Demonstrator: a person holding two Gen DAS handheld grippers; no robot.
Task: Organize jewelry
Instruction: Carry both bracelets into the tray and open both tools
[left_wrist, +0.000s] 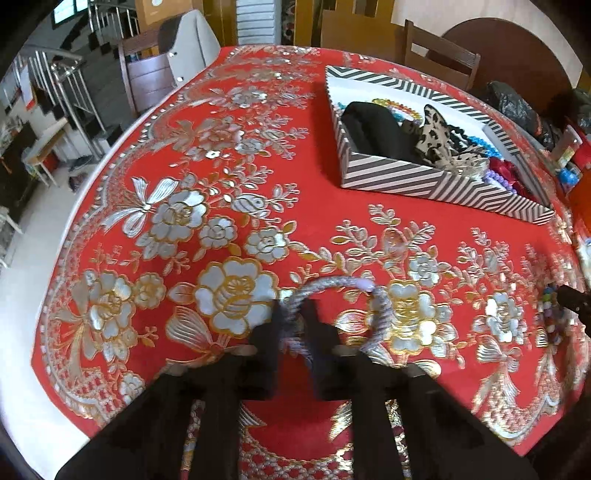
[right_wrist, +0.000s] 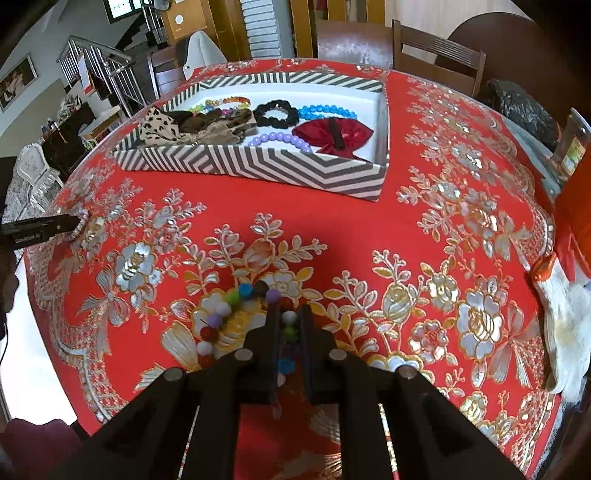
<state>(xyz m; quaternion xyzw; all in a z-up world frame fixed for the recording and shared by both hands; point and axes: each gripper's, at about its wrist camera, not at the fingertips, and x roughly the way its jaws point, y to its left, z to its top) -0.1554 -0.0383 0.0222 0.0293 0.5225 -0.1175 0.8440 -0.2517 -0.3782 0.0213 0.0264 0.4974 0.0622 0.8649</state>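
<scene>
On a round table spread with a red tablecloth (left_wrist: 314, 229) patterned in silver and gold flowers, two hand-held grippers work on loose accessories. Nearest the left wrist camera, the left gripper (left_wrist: 293, 314) has its black jaws pinched tight on a grey rope hair tie (left_wrist: 382, 314), a twisted, silvery loop whose free arc curves to the right of the jaws against the cloth. In the right wrist view the right gripper (right_wrist: 290, 317) is clamped on a multicoloured bead bracelet (right_wrist: 225, 310): round beads in white, green, purple, blue and red run up between the jaws, and the rest of the string lies in a curve on the cloth to the left of them. Farther across the table sits an open striped box (right_wrist: 266, 166), black-and-white chevrons outside and white inside. It holds a leopard-print fabric piece (right_wrist: 159, 127), a black scrunchie (right_wrist: 275, 112), a blue bead string (right_wrist: 327, 110), a lilac bead string (right_wrist: 280, 140), a red satin bow (right_wrist: 332, 134) with a dark centre band, and a rainbow bead string (right_wrist: 221, 101) along the far wall. Both held pieces are well apart from the box, near the table's near edge.
</scene>
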